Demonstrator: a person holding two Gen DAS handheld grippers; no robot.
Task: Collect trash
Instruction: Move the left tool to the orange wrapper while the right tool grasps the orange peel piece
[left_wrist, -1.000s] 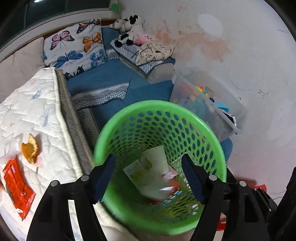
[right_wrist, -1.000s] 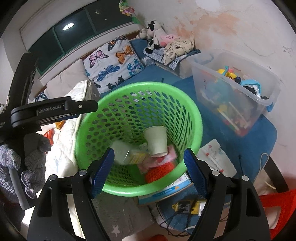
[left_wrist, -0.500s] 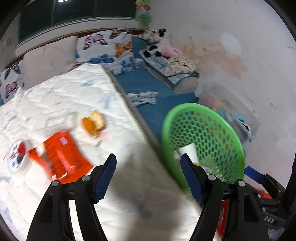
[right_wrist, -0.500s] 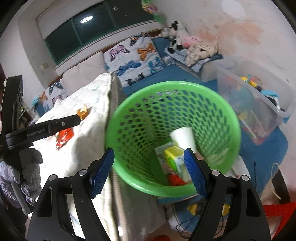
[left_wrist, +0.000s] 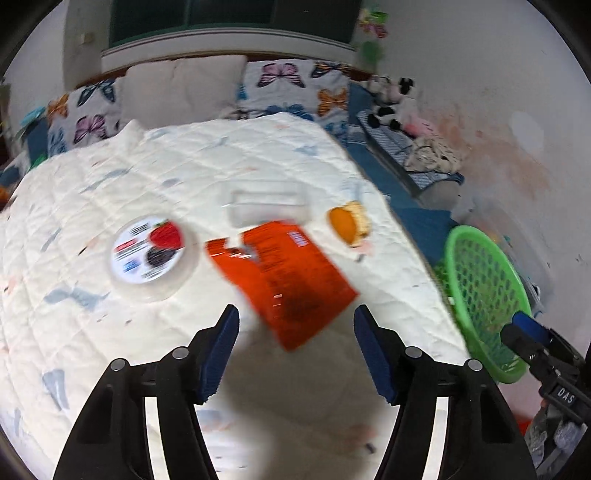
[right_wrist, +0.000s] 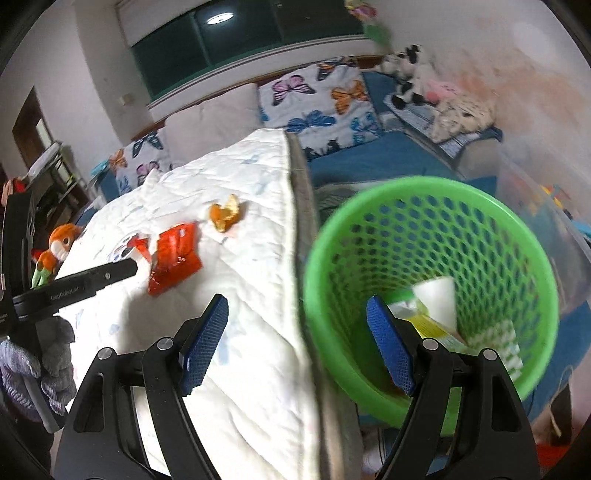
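Note:
My left gripper (left_wrist: 295, 350) is open and empty, just short of a red snack wrapper (left_wrist: 284, 273) on the white quilt (left_wrist: 110, 317). Beside the wrapper lie a round clear lid with a fruit label (left_wrist: 151, 251), a clear plastic tray (left_wrist: 267, 205) and an orange peel (left_wrist: 349, 223). The green mesh basket (left_wrist: 484, 295) stands off the bed's right edge. My right gripper (right_wrist: 295, 343) is open and empty, over the bed's edge beside the basket (right_wrist: 424, 192), which holds a paper cup (right_wrist: 439, 299) and cartons. The wrapper (right_wrist: 173, 258) and peel (right_wrist: 225, 216) also show there.
Butterfly pillows (right_wrist: 314, 96) and plush toys (right_wrist: 410, 77) lie at the back. A clear bin of toys (right_wrist: 546, 192) stands right of the basket. An orange plush (right_wrist: 55, 251) sits at the far left. The left gripper's body (right_wrist: 74, 288) reaches over the quilt.
Both grippers swung left, away from above the basket toward the quilt. The left one now faces the wrapper, lid and peel. Both stayed open.

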